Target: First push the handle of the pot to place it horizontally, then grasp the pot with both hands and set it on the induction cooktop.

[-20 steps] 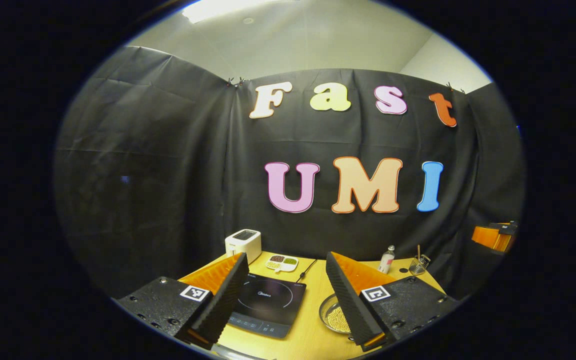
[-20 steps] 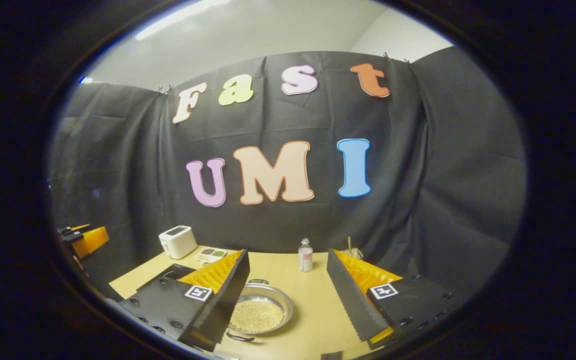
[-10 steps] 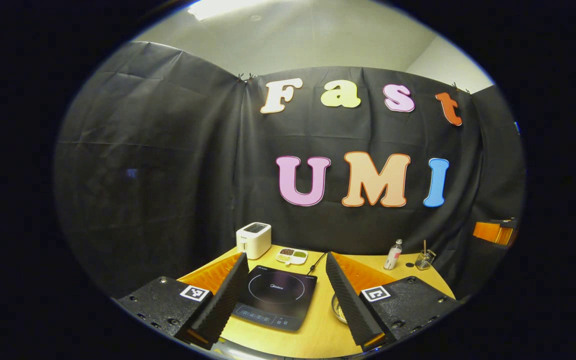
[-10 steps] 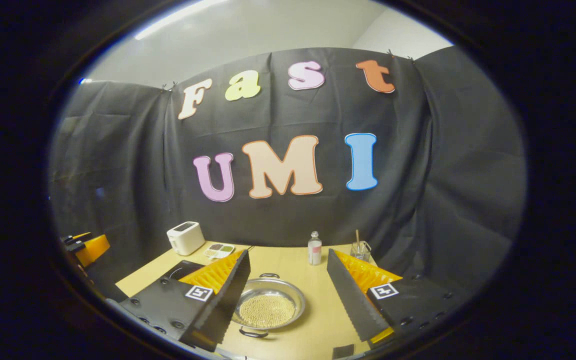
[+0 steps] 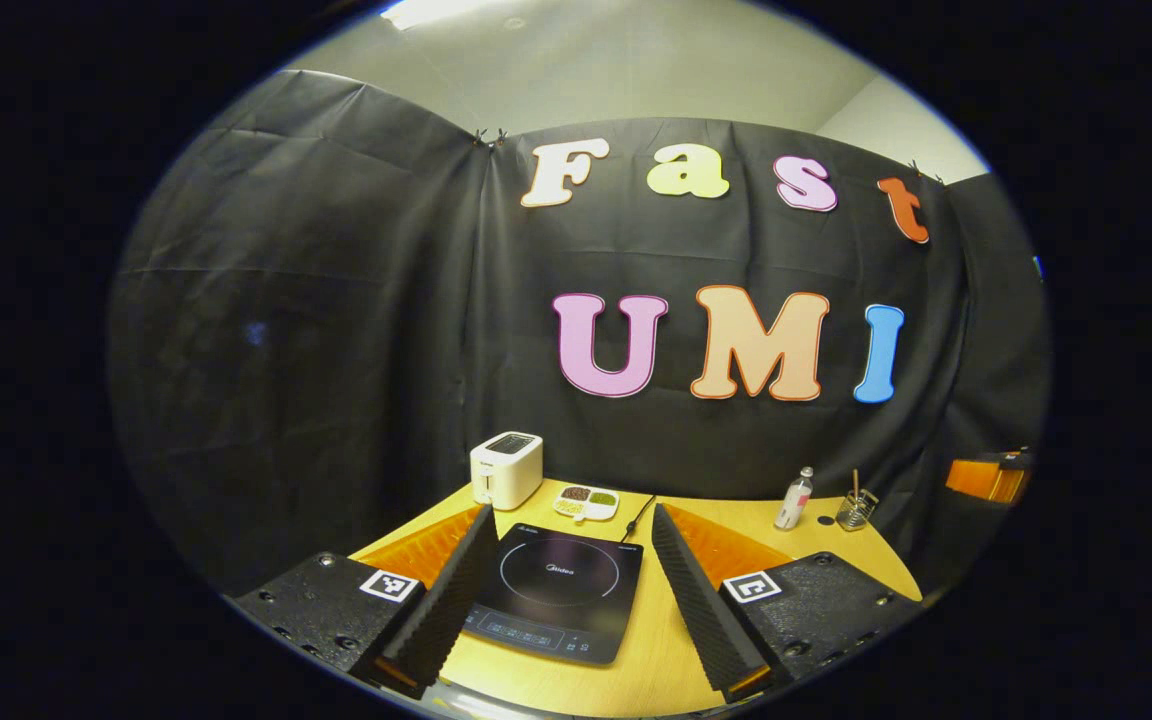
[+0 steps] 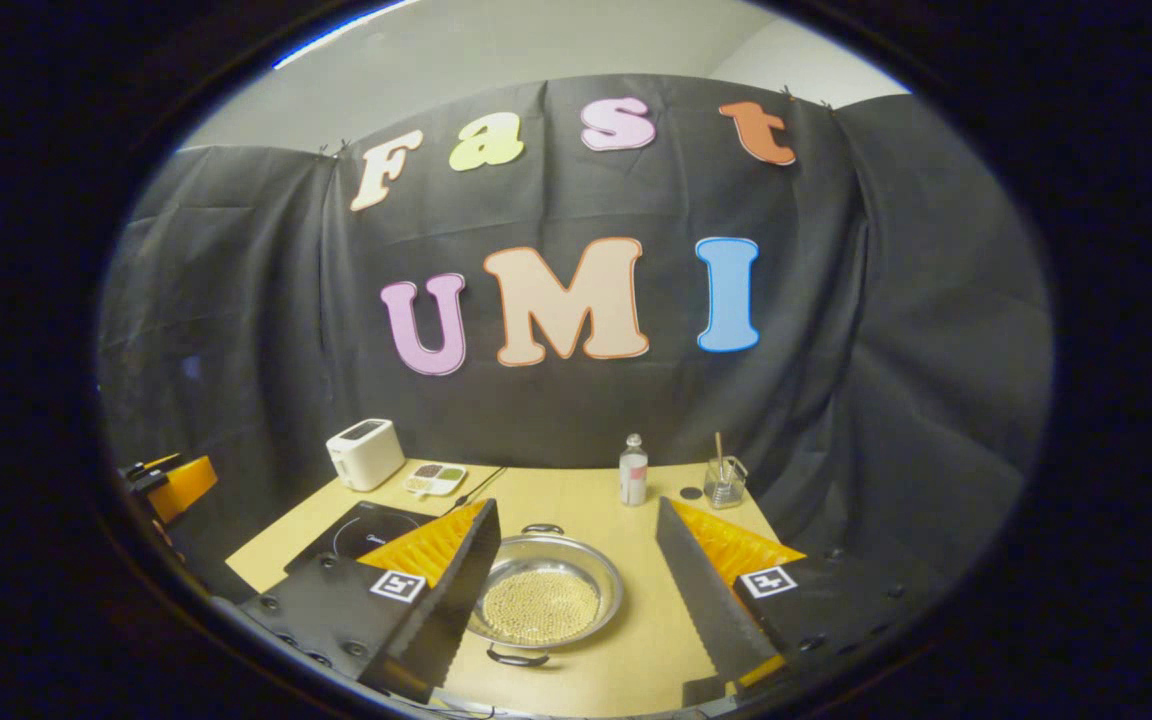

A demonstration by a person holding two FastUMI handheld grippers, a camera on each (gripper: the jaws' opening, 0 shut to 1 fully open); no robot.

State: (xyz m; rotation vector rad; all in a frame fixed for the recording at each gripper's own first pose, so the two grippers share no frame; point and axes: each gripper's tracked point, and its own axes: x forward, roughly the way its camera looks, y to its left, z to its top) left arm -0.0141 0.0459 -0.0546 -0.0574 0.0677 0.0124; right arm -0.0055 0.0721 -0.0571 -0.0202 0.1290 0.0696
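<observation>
Both tongs gaped empty, left tongs [image 5: 568, 600] over the cooktop [image 5: 556, 592], right tongs [image 6: 576, 592] over the pot [image 6: 546, 600] on the worktop [image 6: 576, 500].

Left gripper [image 5: 571, 600] held above the wooden tabletop [image 5: 651, 665], jaws spread wide, fingers [image 5: 441, 605] angled forward and down toward that tabletop, nothing between them. Right gripper [image 6: 576, 605] likewise above the tabletop, jaws spread wide, ridged fingers [image 6: 701, 600] pointing forward and down, gripping nothing. Also seen far off at the left edge of the right gripper view, well apart from the tabletop: part of the left gripper's body.
</observation>
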